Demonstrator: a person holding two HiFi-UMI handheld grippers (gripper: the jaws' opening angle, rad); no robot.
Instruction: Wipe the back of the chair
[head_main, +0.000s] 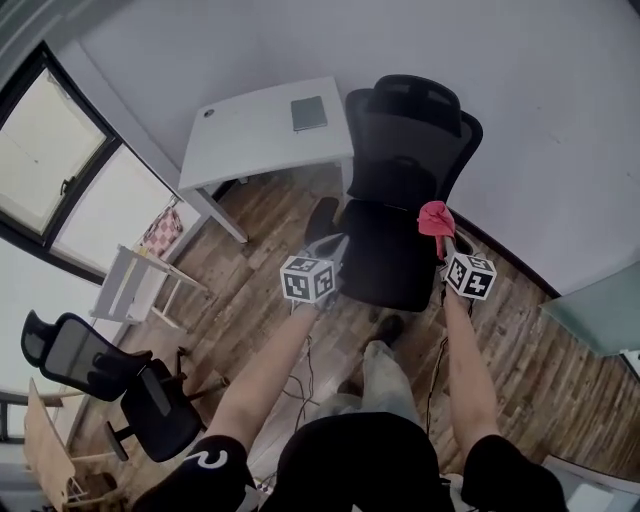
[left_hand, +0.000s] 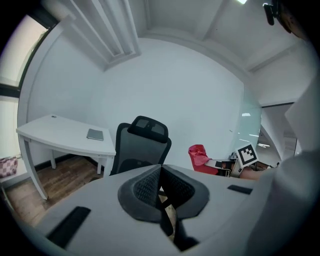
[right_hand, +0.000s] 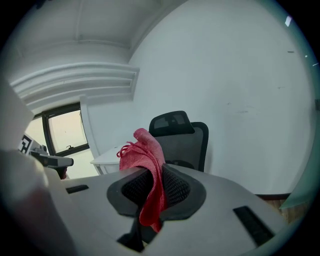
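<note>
One red cloth, long axis upright, pinched in the right gripper.

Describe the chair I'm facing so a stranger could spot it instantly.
Find the white desk against the wall. The black mesh chair stands just right of it, its seat facing the person. The other black chair sits apart by the windows.

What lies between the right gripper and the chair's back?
Only the red cloth, pinched in the right gripper; the right gripper view shows nothing else before the chair back.
</note>
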